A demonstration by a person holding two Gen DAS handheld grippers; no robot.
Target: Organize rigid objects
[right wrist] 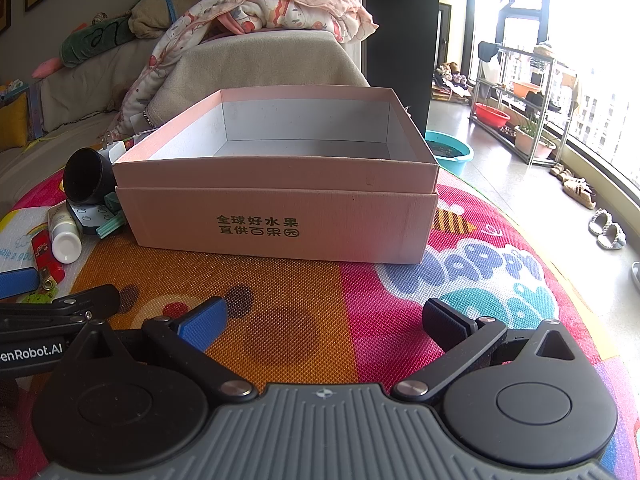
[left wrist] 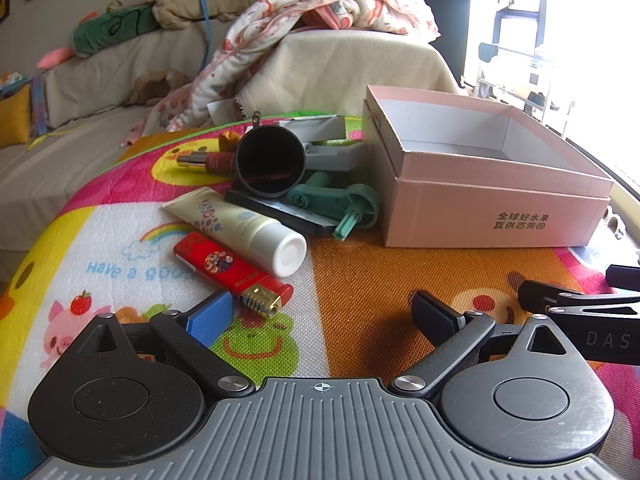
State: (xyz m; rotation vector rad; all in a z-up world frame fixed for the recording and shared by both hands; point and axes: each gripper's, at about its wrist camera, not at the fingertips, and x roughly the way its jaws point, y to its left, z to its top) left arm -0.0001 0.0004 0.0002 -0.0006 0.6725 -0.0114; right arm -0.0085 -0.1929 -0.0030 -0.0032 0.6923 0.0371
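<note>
A pink open box stands on the colourful mat; in the right wrist view its inside looks bare. Left of it lies a pile: a red lighter, a cream tube with a white cap, a black funnel, a green plastic part, a lipstick and a flat black item. My left gripper is open just in front of the lighter. My right gripper is open in front of the box.
A sofa with blankets and a green plush toy stands behind the mat. To the right are a floor with a teal basin, a shelf rack and shoes by the window. The mat edge curves near the floor.
</note>
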